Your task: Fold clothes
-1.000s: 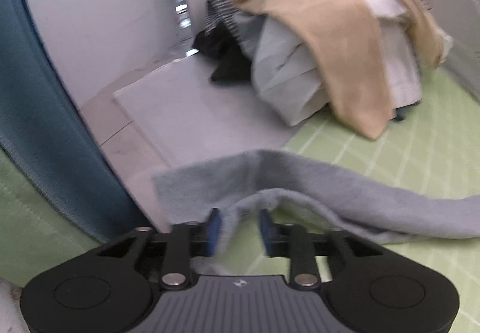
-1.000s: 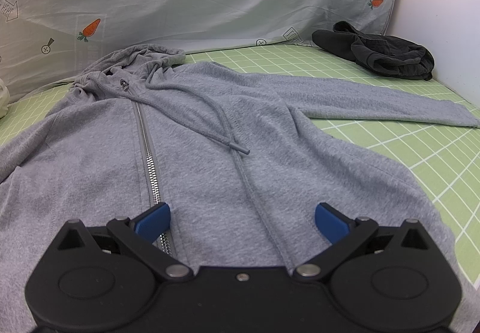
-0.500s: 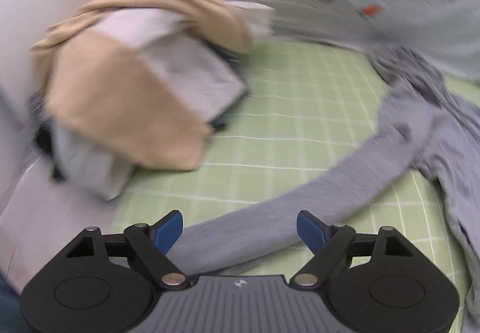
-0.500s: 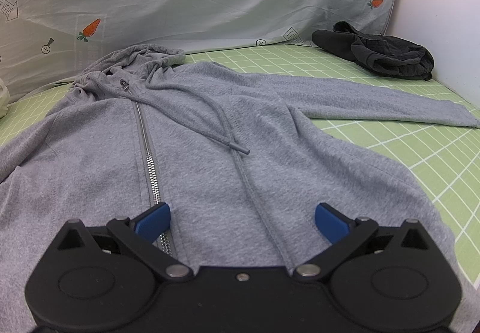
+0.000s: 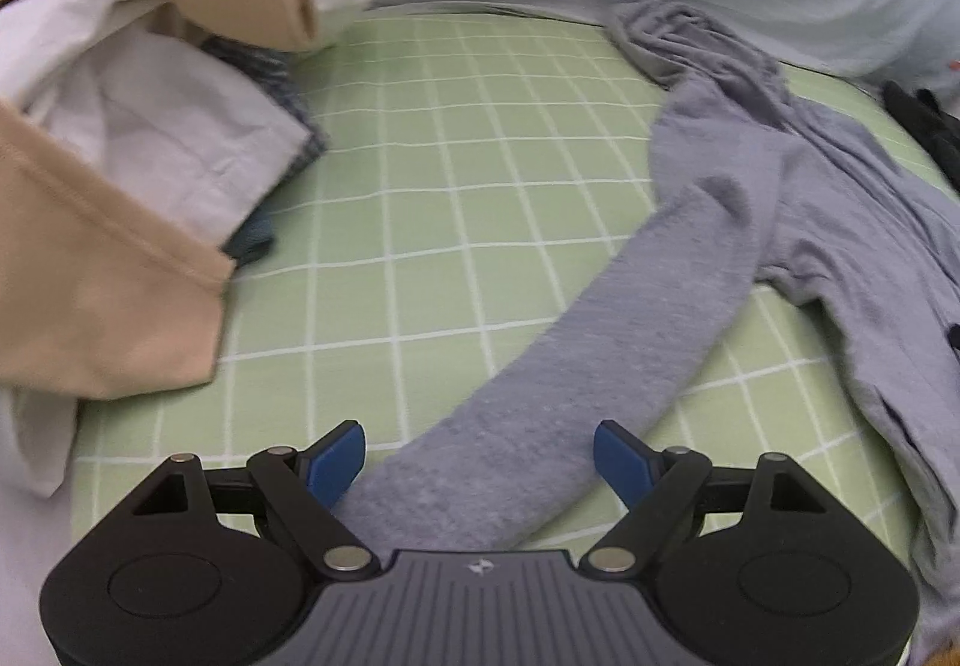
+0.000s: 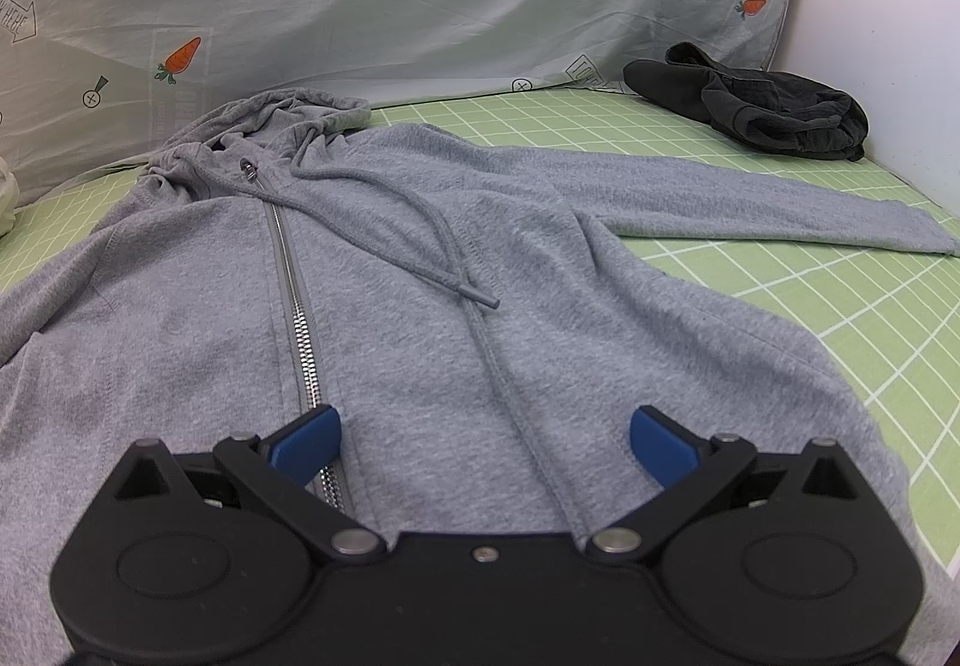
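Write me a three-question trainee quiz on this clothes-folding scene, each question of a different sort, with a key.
1. True or false: the left hand-held gripper is clamped shut on the grey fleece zip-up hoodie.
2. Multiple choice: where does the crumpled black garment lie in the right wrist view? A) on the hoodie's chest B) far right, near the white wall C) between the right hand-held gripper fingers.
3. Fill in: the hoodie's metal zipper is ____ (open/closed).

Key: 1 false, its jaws have just been opening and stand open over the grey sleeve; 2 B; 3 closed.
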Tool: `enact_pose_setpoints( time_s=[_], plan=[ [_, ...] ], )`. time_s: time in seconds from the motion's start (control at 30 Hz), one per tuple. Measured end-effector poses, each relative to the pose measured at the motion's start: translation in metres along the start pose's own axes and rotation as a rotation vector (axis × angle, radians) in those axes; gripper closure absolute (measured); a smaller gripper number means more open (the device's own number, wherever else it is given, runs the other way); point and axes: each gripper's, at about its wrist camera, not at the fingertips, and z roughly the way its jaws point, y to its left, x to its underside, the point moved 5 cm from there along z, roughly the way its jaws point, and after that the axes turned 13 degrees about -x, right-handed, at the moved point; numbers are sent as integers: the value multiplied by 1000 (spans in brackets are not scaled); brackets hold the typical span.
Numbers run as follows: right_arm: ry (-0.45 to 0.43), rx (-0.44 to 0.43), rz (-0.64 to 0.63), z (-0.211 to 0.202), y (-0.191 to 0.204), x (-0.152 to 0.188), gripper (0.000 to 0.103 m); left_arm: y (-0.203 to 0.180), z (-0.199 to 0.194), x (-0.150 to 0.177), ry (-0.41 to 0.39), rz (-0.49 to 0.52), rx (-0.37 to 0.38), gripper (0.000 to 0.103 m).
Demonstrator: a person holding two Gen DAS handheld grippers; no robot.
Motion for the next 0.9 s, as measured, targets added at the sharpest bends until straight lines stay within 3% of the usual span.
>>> enact_pose_setpoints(
  time_s=[0.17, 0.27, 0.4, 0.6, 0.67, 0.73, 0.8, 0.9],
  plan=[
    [0, -2, -1, 0, 0, 0, 0, -8, -7, 2, -38, 43, 5, 83],
    [1, -3, -2, 0, 0, 0, 0, -9, -14, 2, -76, 44, -6, 92],
    [1, -3, -3, 0, -1, 0, 0, 13, -19, -8, -100, -77, -15, 97],
    [1, -5, -4, 1, -1, 0, 0, 60, -10, -37, -120, -372, -56, 97],
    [1, -5, -4, 1, -1, 0, 0, 71, -2, -43, -91, -452, -123, 97],
    [1, -5, -4, 1, -1, 0, 0, 78, 5, -44, -48, -469, -201, 97],
    [1, -5, -3, 1, -1, 0, 0, 83, 9, -44, -19, -488, -232, 94],
    [1, -3, -4, 1, -1, 0, 0, 82, 3, -40, -23, -539, -151, 71]
  ],
)
